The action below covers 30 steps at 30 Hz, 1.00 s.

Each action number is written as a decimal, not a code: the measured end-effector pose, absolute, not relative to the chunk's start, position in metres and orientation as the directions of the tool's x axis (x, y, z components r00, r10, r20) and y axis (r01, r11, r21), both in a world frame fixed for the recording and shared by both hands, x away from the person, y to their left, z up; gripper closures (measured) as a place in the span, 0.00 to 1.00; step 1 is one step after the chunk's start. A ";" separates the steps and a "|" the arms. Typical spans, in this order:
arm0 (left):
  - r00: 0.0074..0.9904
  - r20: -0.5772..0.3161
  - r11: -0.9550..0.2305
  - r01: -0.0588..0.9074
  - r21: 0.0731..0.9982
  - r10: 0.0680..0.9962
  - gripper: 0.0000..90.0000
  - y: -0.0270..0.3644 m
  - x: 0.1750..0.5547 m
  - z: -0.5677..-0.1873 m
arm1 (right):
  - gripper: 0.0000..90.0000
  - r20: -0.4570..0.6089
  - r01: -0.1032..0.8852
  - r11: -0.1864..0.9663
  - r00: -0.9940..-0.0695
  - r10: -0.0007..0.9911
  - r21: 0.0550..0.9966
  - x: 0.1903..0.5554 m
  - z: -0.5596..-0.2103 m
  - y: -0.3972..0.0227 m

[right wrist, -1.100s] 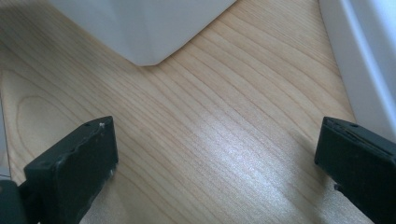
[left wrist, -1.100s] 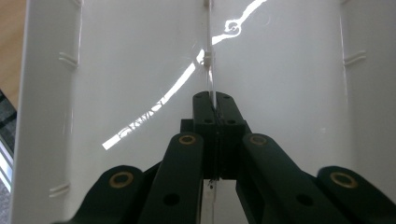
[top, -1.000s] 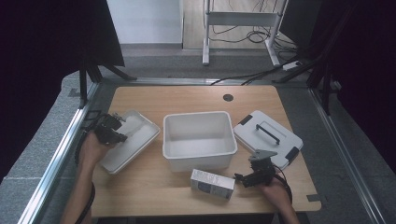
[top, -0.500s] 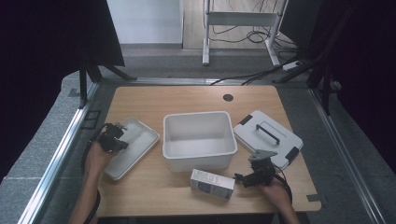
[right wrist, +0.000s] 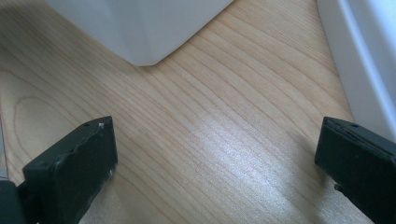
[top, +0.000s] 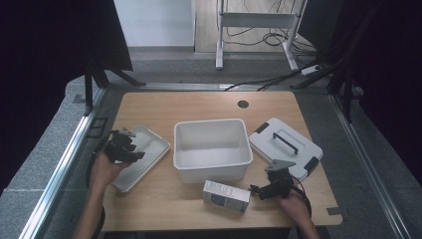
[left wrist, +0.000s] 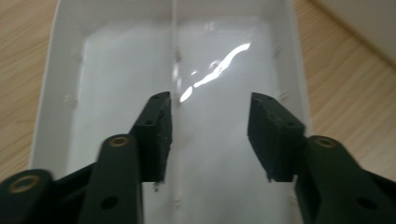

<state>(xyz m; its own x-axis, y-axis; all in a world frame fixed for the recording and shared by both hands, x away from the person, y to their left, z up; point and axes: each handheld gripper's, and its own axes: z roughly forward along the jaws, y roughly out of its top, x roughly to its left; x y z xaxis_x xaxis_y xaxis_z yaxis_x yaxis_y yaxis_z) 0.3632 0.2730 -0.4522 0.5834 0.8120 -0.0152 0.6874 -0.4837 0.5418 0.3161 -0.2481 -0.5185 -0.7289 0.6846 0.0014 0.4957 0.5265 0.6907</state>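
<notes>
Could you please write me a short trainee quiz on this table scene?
1. True or false: the left gripper has something between its pads.
2. What lies under the left gripper? A) shallow white tray B) deep white bin C) lid with a handle
3. Which item lies between the small carton and the lid: the ____ gripper?
Key: 1 false; 2 A; 3 right.

Glossy white plastic on the shallow tray, catching glare. Matt black plastic on the left gripper. Smooth, faintly sheened wood grain across the table.
</notes>
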 end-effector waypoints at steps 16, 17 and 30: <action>0.720 -0.032 -0.538 0.546 0.642 0.693 0.14 0.209 0.321 -0.460 | 0.00 0.003 0.500 0.524 -0.726 0.688 0.690 0.316 -0.518 -0.249; 0.726 -0.034 -0.541 0.542 0.643 0.687 0.11 0.205 0.318 -0.462 | 0.00 0.004 0.503 0.521 -0.722 0.692 0.690 0.316 -0.518 -0.249; 0.739 -0.067 -0.525 0.537 0.660 0.671 0.00 0.170 0.297 -0.510 | 0.00 0.009 0.523 0.522 -0.712 0.702 0.674 0.314 -0.513 -0.254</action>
